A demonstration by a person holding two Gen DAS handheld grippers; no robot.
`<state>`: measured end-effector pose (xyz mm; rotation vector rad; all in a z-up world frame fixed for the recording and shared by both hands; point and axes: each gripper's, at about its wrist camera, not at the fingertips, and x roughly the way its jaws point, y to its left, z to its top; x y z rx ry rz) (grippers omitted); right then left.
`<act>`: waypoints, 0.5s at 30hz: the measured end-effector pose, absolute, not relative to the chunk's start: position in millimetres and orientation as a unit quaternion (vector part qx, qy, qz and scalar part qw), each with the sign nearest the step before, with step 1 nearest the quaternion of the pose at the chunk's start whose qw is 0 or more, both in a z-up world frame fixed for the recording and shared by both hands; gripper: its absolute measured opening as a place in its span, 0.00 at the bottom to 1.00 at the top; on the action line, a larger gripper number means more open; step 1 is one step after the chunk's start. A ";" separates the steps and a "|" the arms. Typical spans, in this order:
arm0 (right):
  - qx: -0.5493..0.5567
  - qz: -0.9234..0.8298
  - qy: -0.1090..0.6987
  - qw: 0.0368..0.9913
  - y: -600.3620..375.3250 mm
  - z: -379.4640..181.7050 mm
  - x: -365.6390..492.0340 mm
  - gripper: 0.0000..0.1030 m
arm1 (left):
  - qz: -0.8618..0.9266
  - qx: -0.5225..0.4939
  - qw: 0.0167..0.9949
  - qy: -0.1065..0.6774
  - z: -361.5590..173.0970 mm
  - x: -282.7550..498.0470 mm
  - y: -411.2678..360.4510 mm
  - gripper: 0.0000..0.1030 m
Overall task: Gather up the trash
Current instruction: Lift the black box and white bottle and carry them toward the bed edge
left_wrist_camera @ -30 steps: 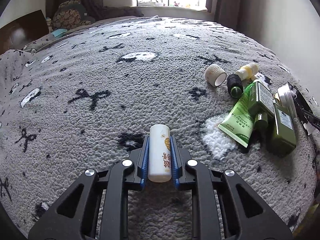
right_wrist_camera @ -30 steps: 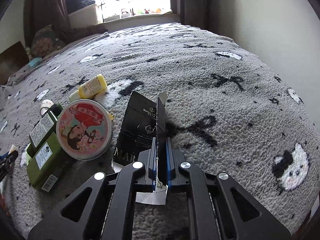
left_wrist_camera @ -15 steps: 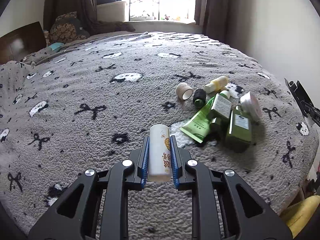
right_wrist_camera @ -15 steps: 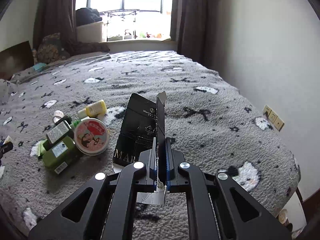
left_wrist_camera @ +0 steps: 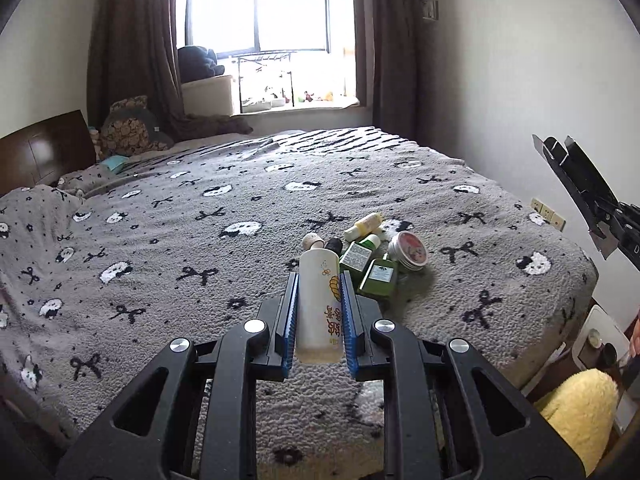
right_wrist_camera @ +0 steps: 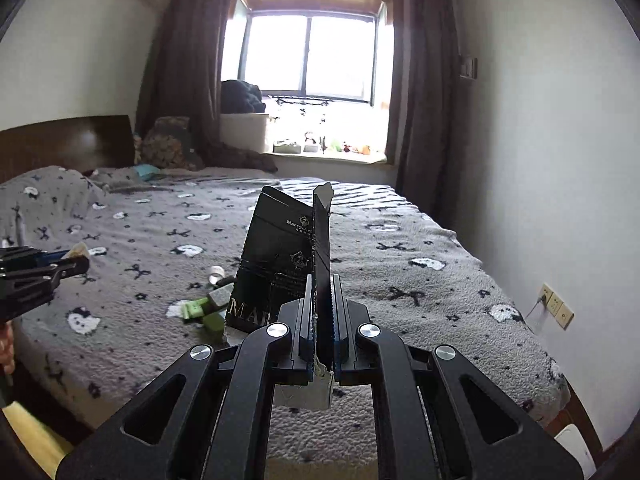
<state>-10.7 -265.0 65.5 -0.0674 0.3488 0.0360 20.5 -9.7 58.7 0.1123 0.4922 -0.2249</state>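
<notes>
My left gripper (left_wrist_camera: 319, 280) is shut on a white bottle (left_wrist_camera: 320, 304) with yellow print, held well above the bed. My right gripper (right_wrist_camera: 322, 284) is shut on a flattened black carton (right_wrist_camera: 280, 256), also lifted high; the carton shows at the right edge of the left wrist view (left_wrist_camera: 580, 184). On the grey blanket (left_wrist_camera: 200, 248) lie more items: green bottles (left_wrist_camera: 378, 276), a round red-lidded tin (left_wrist_camera: 408, 245), a small yellow bottle (left_wrist_camera: 363, 226) and a white cap (left_wrist_camera: 310, 240). The left gripper shows at the left of the right wrist view (right_wrist_camera: 36, 272).
The bed fills most of both views, with a dark headboard (left_wrist_camera: 44, 152) and pillows at the far left. A window (left_wrist_camera: 264, 12) with brown curtains is behind. A white wall (right_wrist_camera: 560, 160) runs along the right. A yellow fluffy thing (left_wrist_camera: 576, 408) sits below the bed's right corner.
Both grippers have risen and pulled back from the bed with their loads, so the trash pile looks smaller and farther. The grips are unchanged.
</notes>
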 end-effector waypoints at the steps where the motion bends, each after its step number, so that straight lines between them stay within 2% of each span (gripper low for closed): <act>1: -0.033 0.030 0.170 0.984 -262.3 67.4 -19.9 0.07 | -0.114 0.058 0.962 0.239 59.4 11.2 -10.5 0.18; 8: -0.033 0.086 0.169 0.981 -247.5 61.0 -68.3 0.07 | -0.124 0.071 0.962 0.232 43.2 -45.1 -13.0 0.18; 15: -0.037 0.138 0.235 0.961 -224.0 9.3 -84.2 0.07 | -0.148 0.044 0.949 0.273 -3.3 -80.7 -9.5 0.18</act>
